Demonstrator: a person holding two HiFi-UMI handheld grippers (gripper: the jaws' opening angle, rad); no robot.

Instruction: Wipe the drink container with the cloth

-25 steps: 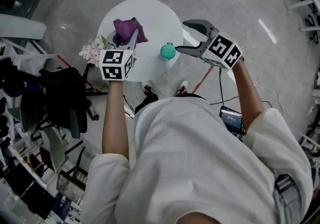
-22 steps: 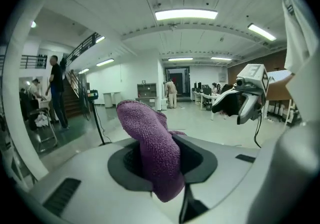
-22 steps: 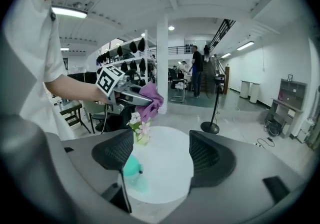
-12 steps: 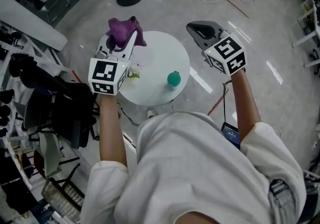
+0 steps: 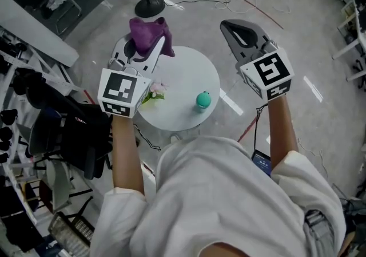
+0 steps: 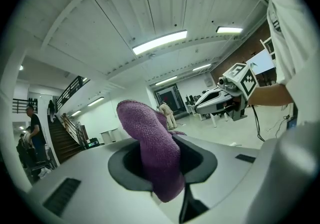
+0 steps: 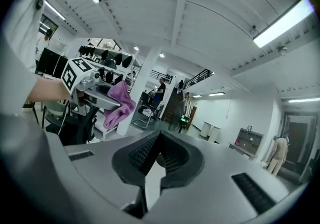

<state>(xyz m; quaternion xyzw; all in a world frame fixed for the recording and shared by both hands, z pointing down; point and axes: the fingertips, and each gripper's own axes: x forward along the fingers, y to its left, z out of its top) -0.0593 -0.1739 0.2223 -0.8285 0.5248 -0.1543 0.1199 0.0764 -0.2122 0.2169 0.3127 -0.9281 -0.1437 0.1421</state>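
The drink container (image 5: 203,100), a small green bottle, stands alone near the front right edge of the round white table (image 5: 184,71). My left gripper (image 5: 150,45) is held high over the table's left side, shut on a purple cloth (image 5: 146,31) that bunches out past its jaws; the left gripper view shows the cloth (image 6: 152,153) pinched between them. My right gripper (image 5: 233,28) is raised beyond the table's right edge, well apart from the bottle. Its jaws are shut and hold nothing, as the right gripper view (image 7: 157,160) shows.
A small bunch of pale flowers (image 5: 154,91) lies on the table's left edge. A stand's round black base (image 5: 150,6) sits on the floor behind the table. A black chair (image 5: 68,130) and shelving crowd the left; cables (image 5: 251,4) trail across the floor.
Both grippers have risen from table height. The right gripper's jaws, open beside the bottle a second ago, are now shut and empty. The cloth stays in the left gripper.
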